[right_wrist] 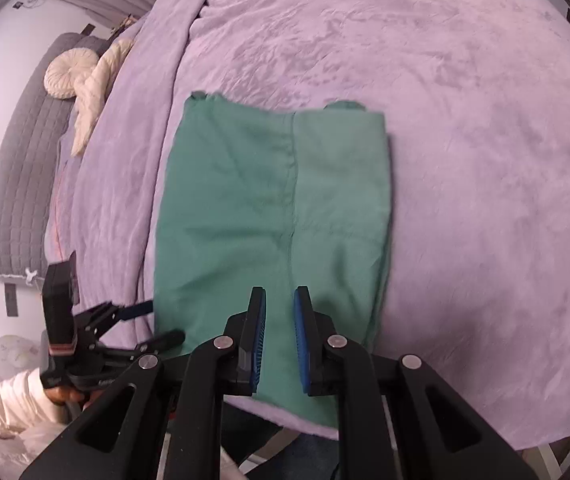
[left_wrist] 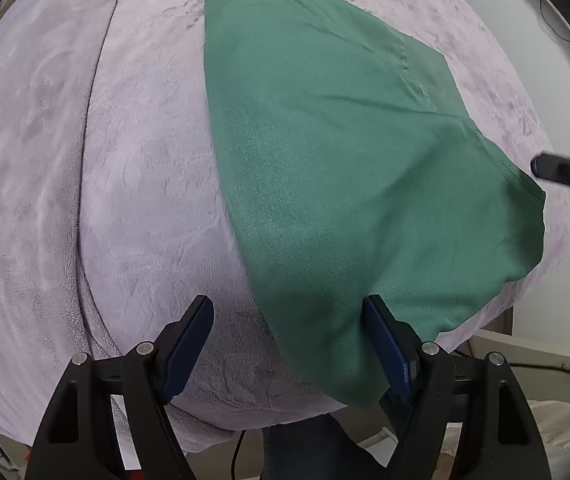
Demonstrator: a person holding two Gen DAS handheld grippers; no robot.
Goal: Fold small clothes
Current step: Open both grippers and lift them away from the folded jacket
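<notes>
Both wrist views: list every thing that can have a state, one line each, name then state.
green garment: folded to a rectangle, lying flat, near end at the bed's edge.
left gripper: open, fingers wide apart, beside the garment's near left corner, holding nothing.
right gripper: open, narrow gap, over the garment's near end, holding nothing.
purple blanket: spread over the bed, lightly rumpled.
cream pillows: resting against the grey headboard.

Green garment (right_wrist: pixel 273 208) lies flat on the lilac bed cover (right_wrist: pixel 485 160). Your right tool (right_wrist: pixel 279 300) hovers over its near edge, jaws slightly apart, gripping nothing. Your left tool (right_wrist: pixel 157 322) sits at its left edge, jaws spread.
</notes>
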